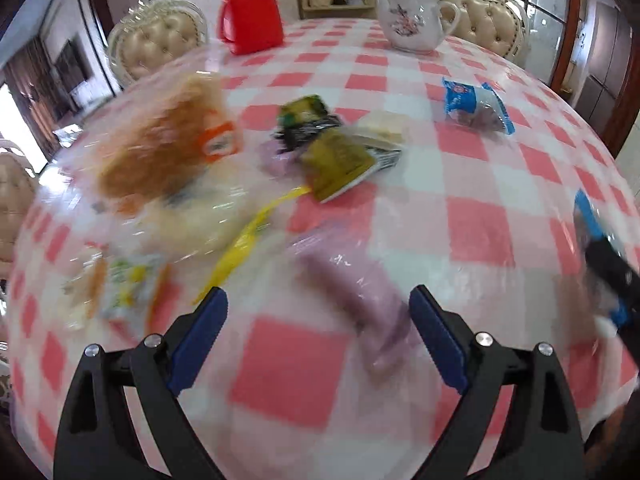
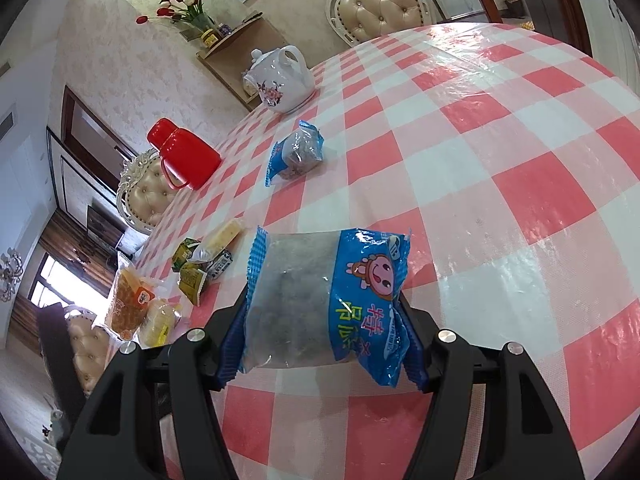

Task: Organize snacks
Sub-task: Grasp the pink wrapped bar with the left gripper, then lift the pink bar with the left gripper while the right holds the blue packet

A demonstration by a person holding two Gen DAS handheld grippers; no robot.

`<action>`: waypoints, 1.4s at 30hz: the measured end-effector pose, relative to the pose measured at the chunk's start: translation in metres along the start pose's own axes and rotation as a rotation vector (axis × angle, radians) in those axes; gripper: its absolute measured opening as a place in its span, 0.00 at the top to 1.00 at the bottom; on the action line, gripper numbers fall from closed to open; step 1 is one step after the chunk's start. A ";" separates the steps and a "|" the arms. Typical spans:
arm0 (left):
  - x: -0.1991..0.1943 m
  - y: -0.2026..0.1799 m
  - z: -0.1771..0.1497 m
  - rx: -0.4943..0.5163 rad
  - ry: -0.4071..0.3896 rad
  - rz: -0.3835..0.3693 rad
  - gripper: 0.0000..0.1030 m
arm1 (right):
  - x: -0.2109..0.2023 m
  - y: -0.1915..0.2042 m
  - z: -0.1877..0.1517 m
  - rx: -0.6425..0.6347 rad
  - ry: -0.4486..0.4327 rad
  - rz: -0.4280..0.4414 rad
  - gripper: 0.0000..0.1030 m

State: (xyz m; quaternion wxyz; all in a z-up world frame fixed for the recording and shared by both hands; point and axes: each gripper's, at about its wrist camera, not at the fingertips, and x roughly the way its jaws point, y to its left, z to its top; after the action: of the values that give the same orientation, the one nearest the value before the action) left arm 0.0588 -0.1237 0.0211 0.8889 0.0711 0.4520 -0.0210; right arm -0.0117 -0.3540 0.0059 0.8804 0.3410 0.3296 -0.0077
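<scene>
The right gripper (image 2: 320, 320) clamps a blue snack packet (image 2: 324, 300) clear of the tabletop (image 2: 500, 200), probably to carry it toward its twin packet (image 2: 298, 152), while the left gripper (image 1: 316, 316) stands open and empty above a purple packet (image 1: 356, 300) beside the grouped snacks (image 1: 320, 148).

Snack pile (image 2: 176, 280) lies left on the table (image 2: 500, 184); teapot (image 2: 280, 80) behind a lone packet (image 2: 298, 152).

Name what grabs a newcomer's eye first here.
The blue snack packet clamped in the right hand-held gripper fills the right wrist view. A matching blue packet lies farther up the pink checked tablecloth, with the red jug near the table's far edge.
</scene>
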 end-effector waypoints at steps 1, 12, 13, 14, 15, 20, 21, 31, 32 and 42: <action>-0.004 0.004 -0.005 -0.006 -0.013 0.008 0.10 | 0.000 0.000 0.000 0.003 0.001 -0.001 0.38; 0.012 -0.018 0.007 0.102 -0.062 -0.041 0.25 | -0.001 0.002 -0.001 -0.010 -0.004 -0.003 0.38; 0.015 -0.018 0.006 0.109 -0.055 -0.049 0.56 | 0.000 0.002 -0.001 -0.015 -0.004 -0.003 0.38; 0.017 -0.018 0.005 0.112 -0.046 -0.079 0.71 | 0.000 0.003 -0.001 -0.022 -0.005 -0.002 0.38; 0.017 -0.016 0.005 0.108 -0.044 -0.107 0.74 | 0.000 0.004 -0.001 -0.025 -0.006 -0.001 0.38; 0.004 0.001 -0.003 0.052 -0.088 -0.223 0.79 | -0.003 0.010 -0.002 -0.065 -0.022 0.015 0.40; 0.003 0.004 -0.003 0.033 -0.093 -0.239 0.79 | -0.004 0.012 -0.003 -0.083 -0.028 0.018 0.40; -0.020 0.015 -0.017 -0.036 -0.174 -0.271 0.79 | -0.010 0.006 -0.005 -0.041 -0.035 0.039 0.40; -0.023 0.017 -0.020 -0.042 -0.180 -0.271 0.79 | -0.012 0.005 -0.007 -0.027 -0.030 0.044 0.40; -0.078 0.036 -0.079 -0.098 -0.259 -0.299 0.78 | -0.050 0.024 -0.064 -0.054 0.024 0.118 0.40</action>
State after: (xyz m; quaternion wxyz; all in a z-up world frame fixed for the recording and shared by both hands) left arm -0.0472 -0.0791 0.0422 0.9290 -0.0435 0.3401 -0.1395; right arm -0.0816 -0.3080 0.0142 0.8842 0.3358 0.3196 0.0572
